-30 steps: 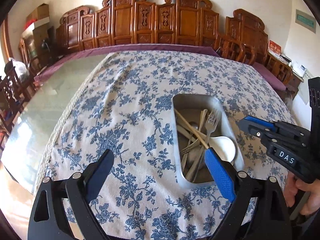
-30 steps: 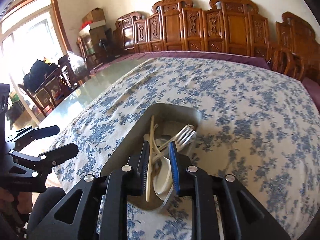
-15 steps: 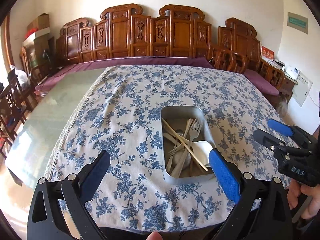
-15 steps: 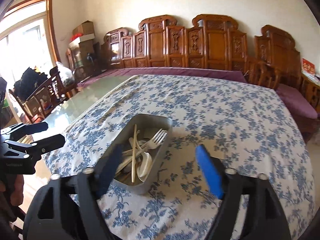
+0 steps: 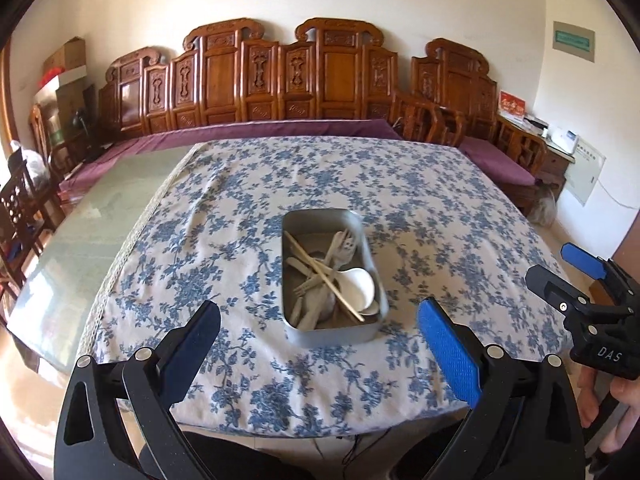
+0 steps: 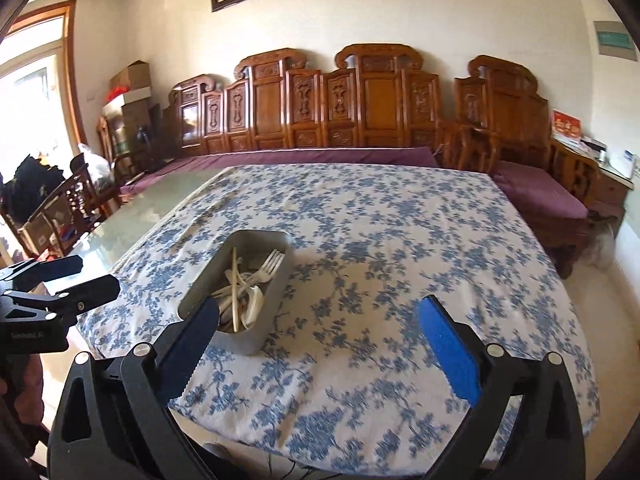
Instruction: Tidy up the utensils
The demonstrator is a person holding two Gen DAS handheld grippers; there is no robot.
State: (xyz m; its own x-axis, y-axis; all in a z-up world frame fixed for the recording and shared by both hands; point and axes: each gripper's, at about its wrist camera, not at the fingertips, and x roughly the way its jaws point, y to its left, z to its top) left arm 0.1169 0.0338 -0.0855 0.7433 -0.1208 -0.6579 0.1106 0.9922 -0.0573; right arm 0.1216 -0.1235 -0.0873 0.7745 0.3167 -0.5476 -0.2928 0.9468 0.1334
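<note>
A grey metal tray (image 5: 292, 226) stands on the blue-flowered tablecloth (image 5: 240, 216) near the table's front edge. It holds forks (image 5: 340, 246), chopsticks (image 5: 320, 272) and a white spoon (image 5: 358, 284), all piled together. My left gripper (image 5: 318, 342) is open and empty, held back above the front edge, just short of the tray. My right gripper (image 6: 318, 338) is open and empty, to the right of the tray (image 6: 276, 292) and short of it. Each gripper shows in the other's view: the right one (image 5: 568, 280) and the left one (image 6: 76, 276).
Carved wooden benches (image 5: 280, 76) with purple cushions line the far wall. A bare glass tabletop strip (image 5: 80, 232) lies left of the cloth. Wooden chairs (image 6: 60, 208) stand at the left. A cabinet (image 6: 600, 176) stands at the right.
My right gripper opened and let go of the chopsticks in the tray. Both grippers have pulled back from the tray towards the front edge and risen.
</note>
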